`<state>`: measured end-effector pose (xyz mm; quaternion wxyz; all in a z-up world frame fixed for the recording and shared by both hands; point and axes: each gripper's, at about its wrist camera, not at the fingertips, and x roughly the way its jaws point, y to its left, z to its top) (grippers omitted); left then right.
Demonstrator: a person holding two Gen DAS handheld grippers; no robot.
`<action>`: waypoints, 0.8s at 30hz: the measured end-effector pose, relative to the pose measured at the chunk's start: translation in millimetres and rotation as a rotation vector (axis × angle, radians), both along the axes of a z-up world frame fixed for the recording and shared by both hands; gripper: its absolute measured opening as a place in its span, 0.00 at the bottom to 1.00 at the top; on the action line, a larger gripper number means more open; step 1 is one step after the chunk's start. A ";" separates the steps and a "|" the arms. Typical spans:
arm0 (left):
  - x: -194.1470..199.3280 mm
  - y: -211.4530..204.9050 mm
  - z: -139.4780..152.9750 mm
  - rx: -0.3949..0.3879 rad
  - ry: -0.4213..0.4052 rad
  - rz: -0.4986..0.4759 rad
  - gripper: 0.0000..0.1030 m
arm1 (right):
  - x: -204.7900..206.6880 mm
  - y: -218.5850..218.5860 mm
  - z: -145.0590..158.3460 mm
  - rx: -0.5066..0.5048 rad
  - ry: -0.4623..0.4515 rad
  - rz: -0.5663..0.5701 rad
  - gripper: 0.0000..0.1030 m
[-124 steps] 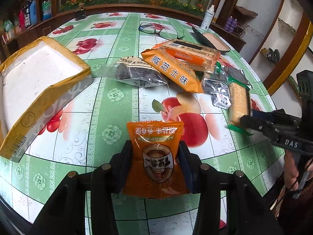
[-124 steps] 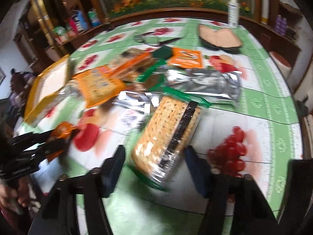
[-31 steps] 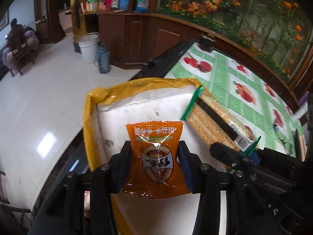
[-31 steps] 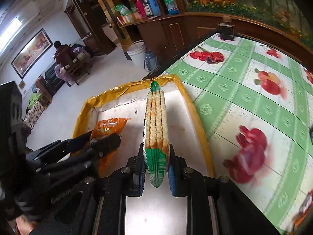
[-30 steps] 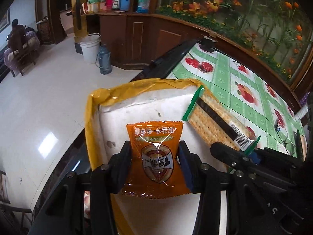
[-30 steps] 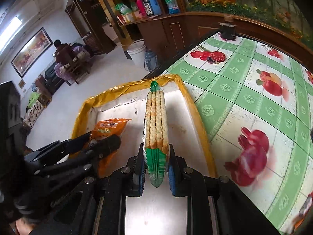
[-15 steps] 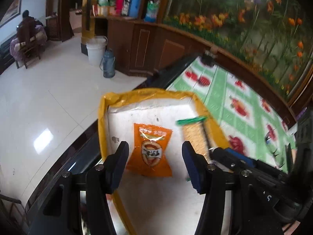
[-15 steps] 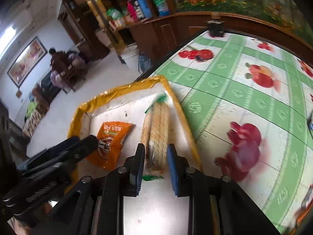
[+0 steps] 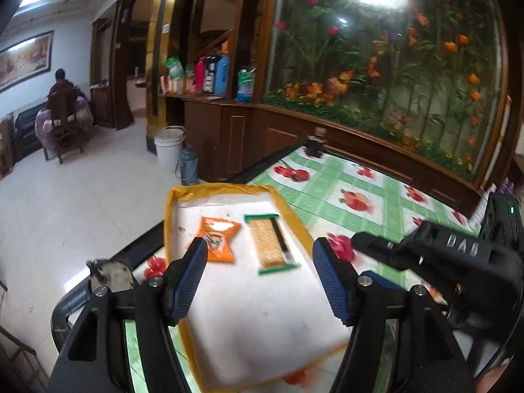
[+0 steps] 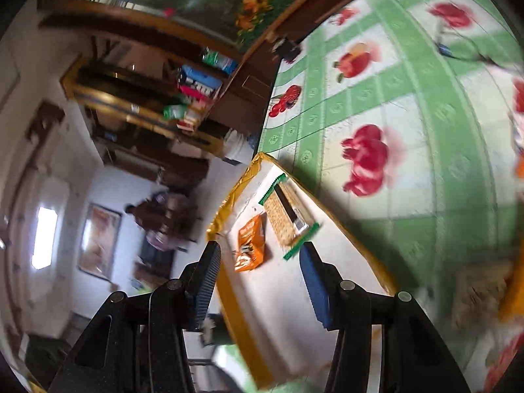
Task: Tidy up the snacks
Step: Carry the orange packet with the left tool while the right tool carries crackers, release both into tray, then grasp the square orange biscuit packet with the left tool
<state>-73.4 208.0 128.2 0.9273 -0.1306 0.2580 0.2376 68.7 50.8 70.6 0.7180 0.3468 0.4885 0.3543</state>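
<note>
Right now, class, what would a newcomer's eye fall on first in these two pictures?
First, the yellow-rimmed white tray at the table's edge, where an orange snack packet and a green-ended cracker pack lie side by side. Then the left gripper hovering open and empty before it, and the bright flower wall behind the fruit-print tablecloth.

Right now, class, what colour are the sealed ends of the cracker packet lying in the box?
Green, clearest in the left wrist view on the cracker packet.

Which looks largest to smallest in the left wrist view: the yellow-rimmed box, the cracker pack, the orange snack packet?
1. Yellow-rimmed box, by far.
2. Cracker pack.
3. Orange snack packet, only slightly smaller; blur makes this unsure.
</note>
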 end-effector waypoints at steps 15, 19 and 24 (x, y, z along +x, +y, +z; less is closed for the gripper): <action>18.6 -83.4 -38.3 -0.186 0.149 -0.387 0.72 | -35.6 -191.8 1.7 -0.375 -0.277 0.001 0.53; 40.8 -113.8 -46.4 -0.258 0.186 -0.499 0.72 | -21.8 -246.3 -12.3 -0.343 -0.186 -0.128 0.52; 78.8 -141.8 -57.1 -0.244 0.245 -0.537 0.74 | -16.6 -258.4 -15.8 -0.278 -0.126 -0.161 0.52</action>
